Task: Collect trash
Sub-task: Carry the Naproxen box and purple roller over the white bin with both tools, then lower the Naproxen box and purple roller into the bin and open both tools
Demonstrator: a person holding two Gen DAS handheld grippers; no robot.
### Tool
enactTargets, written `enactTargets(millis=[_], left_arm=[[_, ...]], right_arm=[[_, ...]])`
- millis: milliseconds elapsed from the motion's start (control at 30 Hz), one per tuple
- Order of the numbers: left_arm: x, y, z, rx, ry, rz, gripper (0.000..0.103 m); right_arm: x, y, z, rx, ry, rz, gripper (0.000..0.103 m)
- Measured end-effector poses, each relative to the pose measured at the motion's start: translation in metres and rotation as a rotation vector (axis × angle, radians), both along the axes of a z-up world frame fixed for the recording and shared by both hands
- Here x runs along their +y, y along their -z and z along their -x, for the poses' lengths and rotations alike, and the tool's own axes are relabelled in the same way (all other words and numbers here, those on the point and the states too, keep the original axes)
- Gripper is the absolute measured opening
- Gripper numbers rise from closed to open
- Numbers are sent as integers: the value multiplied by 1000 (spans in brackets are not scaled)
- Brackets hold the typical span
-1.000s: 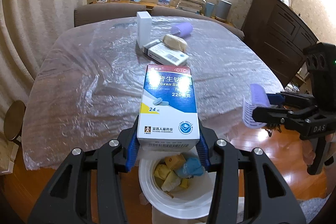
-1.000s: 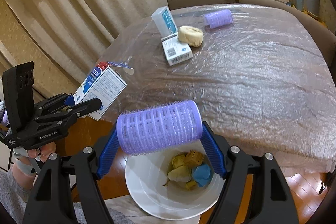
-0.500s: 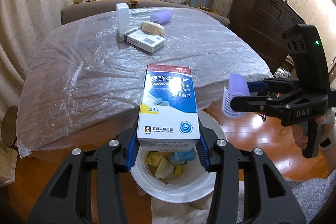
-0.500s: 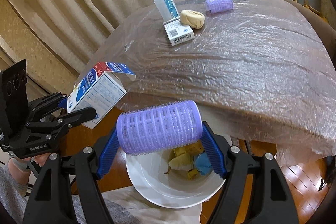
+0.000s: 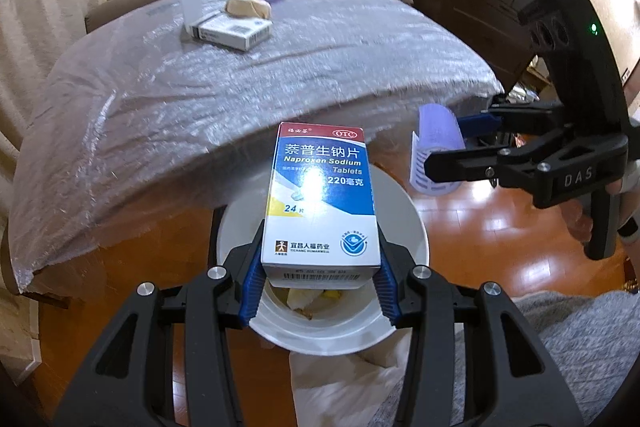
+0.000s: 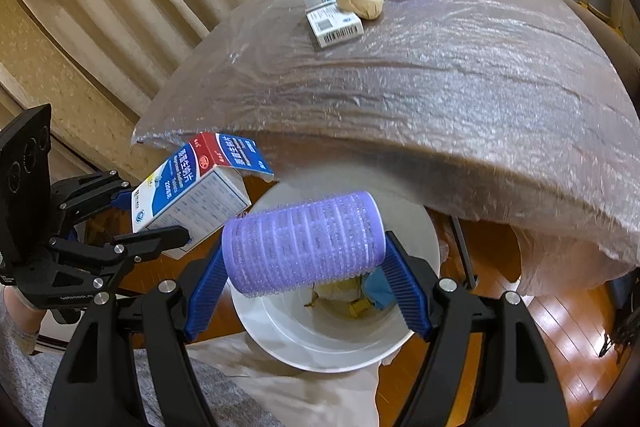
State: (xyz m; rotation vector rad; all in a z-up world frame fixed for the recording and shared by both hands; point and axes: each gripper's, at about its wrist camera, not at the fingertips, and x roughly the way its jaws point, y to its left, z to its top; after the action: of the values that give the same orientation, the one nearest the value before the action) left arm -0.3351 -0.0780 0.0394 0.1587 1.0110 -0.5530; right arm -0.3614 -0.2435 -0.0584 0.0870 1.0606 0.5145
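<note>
The white bin [image 5: 320, 327] stands on the floor just off the near edge of the table [image 5: 280, 75], and it lies straight below both held things, so the coming move is judged to turn on a plain release downward. The left hand-held gripper [image 5: 320, 279] is closed on a medicine box [image 5: 322, 199], clamped at its lower end across the narrow sides; the box's long axis runs away from the gripper, out over the bin's far rim. The right hand-held gripper [image 6: 306, 291] is clamped on a purple hair roller [image 6: 302, 241], whose long axis lies crosswise between the pads, over the bin's opening. Of the two, the roller sits more squarely over the mouth. The box is white and blue with a red top band, and its end flap hangs open. The roller is a ribbed, bristly hollow tube. Yellow and blue scraps already lie in the bin.
</note>
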Motion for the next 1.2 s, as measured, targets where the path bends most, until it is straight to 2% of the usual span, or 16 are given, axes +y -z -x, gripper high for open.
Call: enactTargets(millis=[533, 767, 1200], left_arm=[[-3, 42, -1, 94, 10, -68, 47], [-4, 61, -10, 112, 5, -141, 47], [1, 89, -27, 138, -171, -153, 47]], right_arm=[[11, 31, 0, 42, -14, 72, 73], [17, 49, -6, 57, -3, 97, 73], [21, 72, -10, 63, 67, 117, 73]])
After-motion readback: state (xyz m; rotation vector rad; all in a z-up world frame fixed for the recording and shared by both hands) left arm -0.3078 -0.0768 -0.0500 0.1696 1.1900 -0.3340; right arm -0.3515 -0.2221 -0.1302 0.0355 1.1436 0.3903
